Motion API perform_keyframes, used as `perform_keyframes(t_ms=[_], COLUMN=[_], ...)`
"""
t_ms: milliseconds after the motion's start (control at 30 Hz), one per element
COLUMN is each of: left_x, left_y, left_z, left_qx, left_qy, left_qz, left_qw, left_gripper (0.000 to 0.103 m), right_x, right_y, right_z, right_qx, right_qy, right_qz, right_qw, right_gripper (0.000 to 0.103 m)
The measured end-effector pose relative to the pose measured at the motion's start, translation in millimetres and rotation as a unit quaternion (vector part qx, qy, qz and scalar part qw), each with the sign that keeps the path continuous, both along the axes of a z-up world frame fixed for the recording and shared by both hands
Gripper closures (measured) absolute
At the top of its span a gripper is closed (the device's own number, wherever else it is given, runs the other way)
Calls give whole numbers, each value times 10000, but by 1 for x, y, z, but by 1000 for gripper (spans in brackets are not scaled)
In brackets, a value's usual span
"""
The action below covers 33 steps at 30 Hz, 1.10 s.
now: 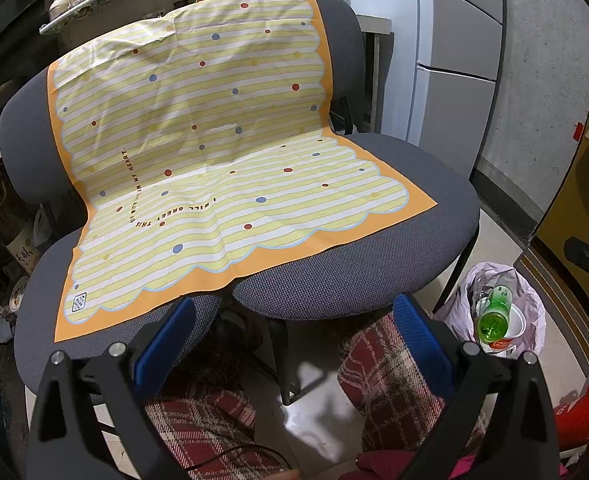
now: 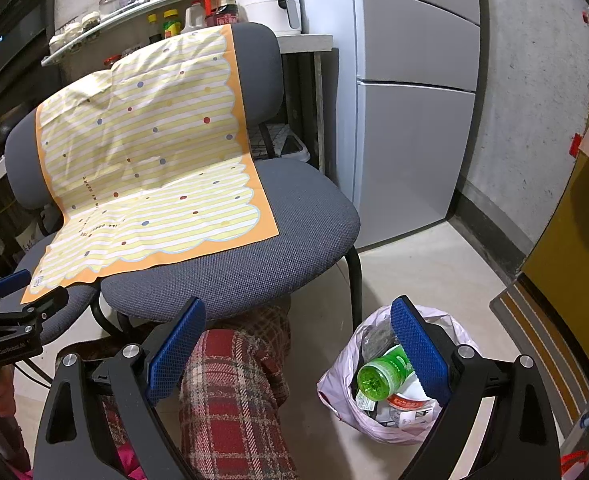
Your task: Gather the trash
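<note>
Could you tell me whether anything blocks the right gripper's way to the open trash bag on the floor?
Nothing visible does. The right gripper is open and empty above the floor, and the trash bag stands open just below and ahead of it, with the green bottle already inside.

My blue-padded black left gripper [image 1: 294, 340] faces a yellow-striped, dotted, orange-bordered cloth [image 1: 214, 152] on grey chairs [image 1: 354, 272], beside a green bottle [image 2: 380, 376] in a pale pink bag [image 2: 450, 328].

Striped cloth [image 1: 198, 148], near its front left corner: "IN MY HEART" and "I WILL GREET THIS". Left gripper [image 2: 26, 312] body: "GenRobot.AI".
</note>
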<state>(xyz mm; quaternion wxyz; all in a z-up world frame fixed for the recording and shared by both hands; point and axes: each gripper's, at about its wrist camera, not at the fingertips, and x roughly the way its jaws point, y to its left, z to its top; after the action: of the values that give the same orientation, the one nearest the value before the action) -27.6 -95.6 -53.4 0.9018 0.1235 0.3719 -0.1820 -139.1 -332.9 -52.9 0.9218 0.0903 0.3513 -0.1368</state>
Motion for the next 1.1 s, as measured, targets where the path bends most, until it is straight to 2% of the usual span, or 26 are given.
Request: perform_keyframes(t_ms=[1100], left_x=[-1], left_y=[-1], left_z=[-2], left_qx=[-5], left_qy=[29], left_qz=[-17], left_qw=[10000], left_gripper=[7], right_x=[1], right_y=[-2], right_z=[-1], right_qx=[6], right_qy=[13], right_qz=[-44], right_qw=[10000], right_gripper=[10])
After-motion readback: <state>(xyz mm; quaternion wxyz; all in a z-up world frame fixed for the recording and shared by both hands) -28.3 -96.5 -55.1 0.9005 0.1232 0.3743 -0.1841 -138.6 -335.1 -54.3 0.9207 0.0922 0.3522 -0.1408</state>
